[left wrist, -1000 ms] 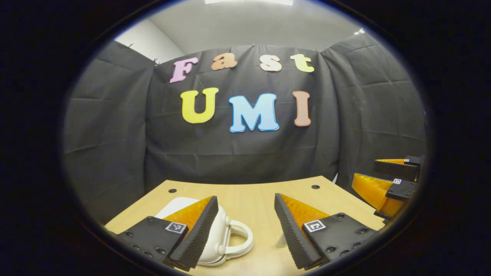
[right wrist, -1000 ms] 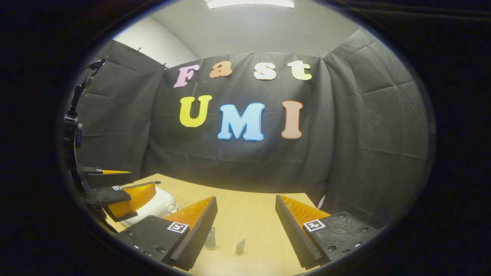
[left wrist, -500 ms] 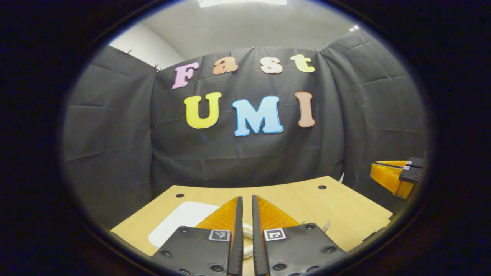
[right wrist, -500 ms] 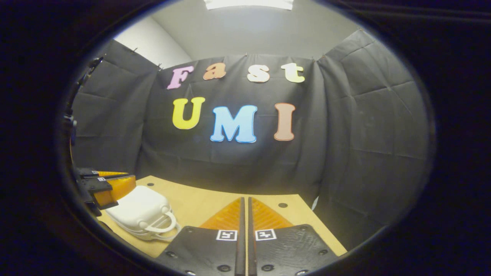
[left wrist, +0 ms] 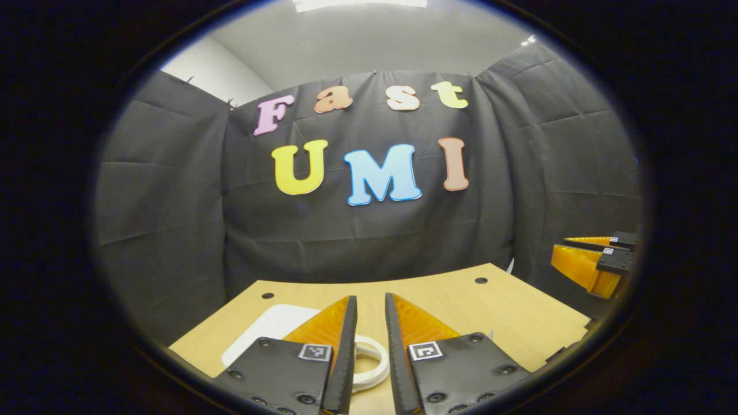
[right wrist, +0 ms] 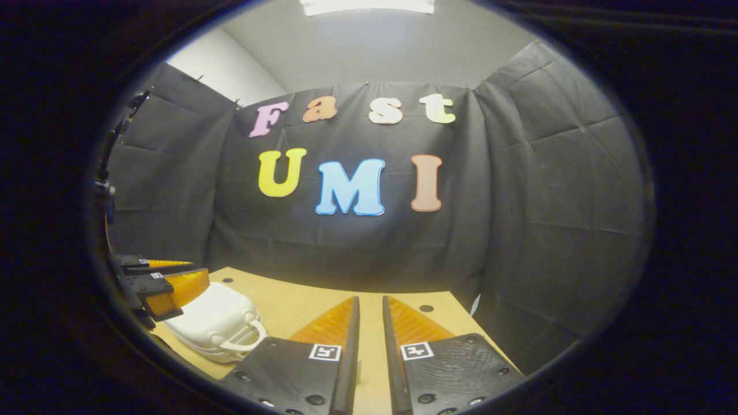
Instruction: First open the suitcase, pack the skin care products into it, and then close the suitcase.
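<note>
Starting out, by my read: suitcase looks closed w/ nothing packed, so step in hand is opening it.

Table (left wrist: 450,300), biggest thing, fills the lower part of both views: pale wood-look top, smooth, flat, w/ small dark round holes near the far edge.

Suitcase (right wrist: 210,320), lower left of right gripper view: small white hard shell, glossy, rounded corners, lid down. Its loop handle (left wrist: 372,360) shows at bottom centre of left gripper view, a smooth white ring partly behind the fingers.

Left gripper (left wrist: 369,351): jaws narrow, a slim gap, holding nothing; handle sits just past the gap. Finger faces look ribbed.

Right gripper (right wrist: 369,351): also narrow, empty, over bare table at bottom centre, suitcase off to its left.

Skin care items: can't tell where they are.

Next move prob. needs a wider opening, then a grip on the lid edge or handle while the shell stays steadied.
</note>
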`<state>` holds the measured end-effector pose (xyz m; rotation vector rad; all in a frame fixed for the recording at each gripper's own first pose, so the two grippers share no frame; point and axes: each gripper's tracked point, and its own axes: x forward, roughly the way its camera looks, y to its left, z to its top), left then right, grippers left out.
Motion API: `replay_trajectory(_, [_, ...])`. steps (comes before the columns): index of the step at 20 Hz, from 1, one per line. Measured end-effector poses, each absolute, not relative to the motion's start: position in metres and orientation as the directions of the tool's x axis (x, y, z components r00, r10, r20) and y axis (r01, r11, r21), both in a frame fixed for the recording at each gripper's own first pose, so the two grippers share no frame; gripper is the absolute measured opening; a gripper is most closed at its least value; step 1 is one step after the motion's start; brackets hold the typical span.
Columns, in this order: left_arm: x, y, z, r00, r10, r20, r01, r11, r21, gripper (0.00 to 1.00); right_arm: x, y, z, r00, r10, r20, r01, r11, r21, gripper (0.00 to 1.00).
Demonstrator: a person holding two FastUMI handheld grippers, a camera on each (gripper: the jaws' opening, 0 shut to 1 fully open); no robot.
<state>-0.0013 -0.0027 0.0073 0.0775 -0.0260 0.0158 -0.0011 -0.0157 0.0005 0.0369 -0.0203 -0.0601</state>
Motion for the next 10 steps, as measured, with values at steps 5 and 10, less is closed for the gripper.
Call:
replay_trajectory(5, [-0.001,-0.009,0.005,1.0,-0.003,0.019,0.001,0.997,0.081,0.44,-0.001,-0.016,-0.001,0.998,-0.055,0.012,0.055,0.997,0.047,0.31])
replay_trajectory(10, [0.004,-0.013,-0.008,0.999,-0.032,-0.028,0.033,0.997,0.064,0.59,-0.001,-0.016,-0.005,0.999,-0.05,-0.003,0.05,0.997,0.054,0.48])
